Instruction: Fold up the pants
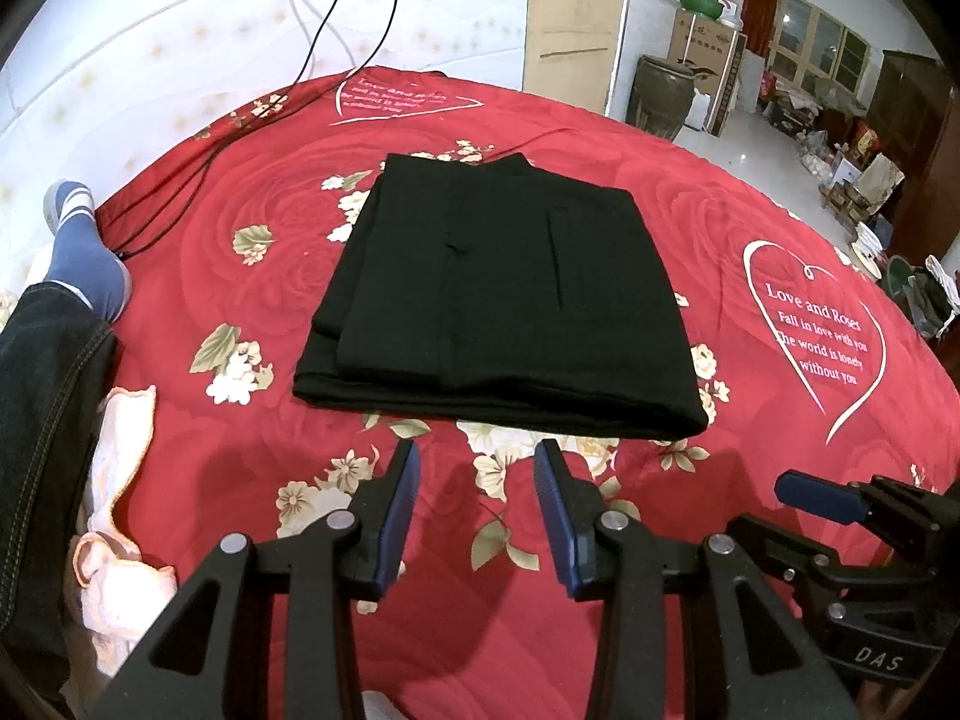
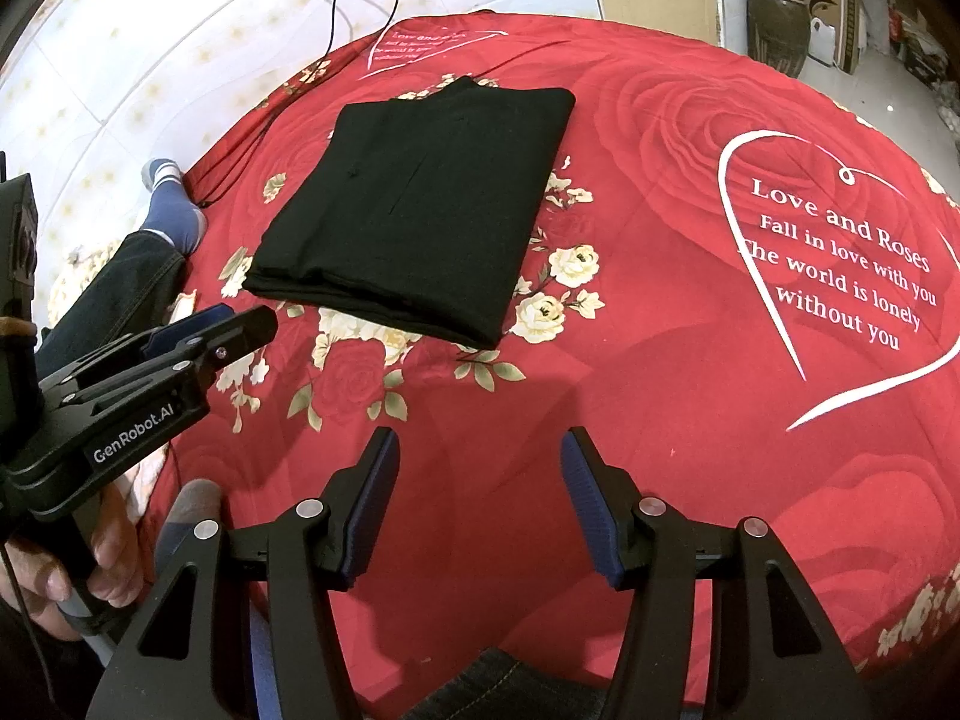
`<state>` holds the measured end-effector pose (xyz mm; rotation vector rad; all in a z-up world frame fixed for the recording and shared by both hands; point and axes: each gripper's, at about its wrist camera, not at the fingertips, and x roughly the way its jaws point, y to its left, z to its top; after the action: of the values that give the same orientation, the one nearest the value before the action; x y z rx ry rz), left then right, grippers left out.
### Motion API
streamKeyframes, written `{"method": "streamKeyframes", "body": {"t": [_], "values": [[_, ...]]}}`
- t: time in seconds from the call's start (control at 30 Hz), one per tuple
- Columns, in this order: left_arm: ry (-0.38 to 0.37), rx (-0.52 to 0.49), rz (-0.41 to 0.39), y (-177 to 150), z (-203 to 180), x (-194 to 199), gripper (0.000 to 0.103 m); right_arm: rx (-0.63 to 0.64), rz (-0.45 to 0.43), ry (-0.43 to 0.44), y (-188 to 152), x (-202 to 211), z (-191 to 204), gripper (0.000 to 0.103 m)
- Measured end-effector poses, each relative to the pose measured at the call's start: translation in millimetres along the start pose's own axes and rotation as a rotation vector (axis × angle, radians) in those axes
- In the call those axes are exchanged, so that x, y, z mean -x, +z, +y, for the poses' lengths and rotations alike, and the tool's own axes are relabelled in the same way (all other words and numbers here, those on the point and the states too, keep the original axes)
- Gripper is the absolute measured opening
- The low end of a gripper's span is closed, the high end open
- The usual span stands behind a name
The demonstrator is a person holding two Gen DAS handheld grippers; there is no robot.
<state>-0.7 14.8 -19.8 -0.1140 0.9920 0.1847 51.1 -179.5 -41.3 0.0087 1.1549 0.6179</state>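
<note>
Folded pants point(image 1: 498, 294) on bedspread point(image 1: 750, 192); both tongs before them, apart.

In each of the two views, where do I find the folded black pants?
Left wrist view: the black pants lie at centre, just beyond the open left gripper.
Right wrist view: the pants lie upper left of centre.
Shared landmark: the white heart with writing, right of the pants.

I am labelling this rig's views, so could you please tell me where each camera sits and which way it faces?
Left wrist: on the left gripper, angled down at the folded black pants; shows its open fingers and a socked foot.
Right wrist: on the right gripper, angled down likewise; shows its open fingers and the left hand.
Shared: pants, red bedspread, each other's gripper.
</note>
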Motion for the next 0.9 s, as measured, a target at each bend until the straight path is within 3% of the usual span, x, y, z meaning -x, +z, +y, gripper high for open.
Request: {"method": "streamKeyframes", "body": {"t": [0.9], "values": [[0.000,-0.008,-0.010,-0.6,-1.8,0.9,0.042,0.005,-0.001,-0.003,0.1,0.6,1.1,0.056]]}}
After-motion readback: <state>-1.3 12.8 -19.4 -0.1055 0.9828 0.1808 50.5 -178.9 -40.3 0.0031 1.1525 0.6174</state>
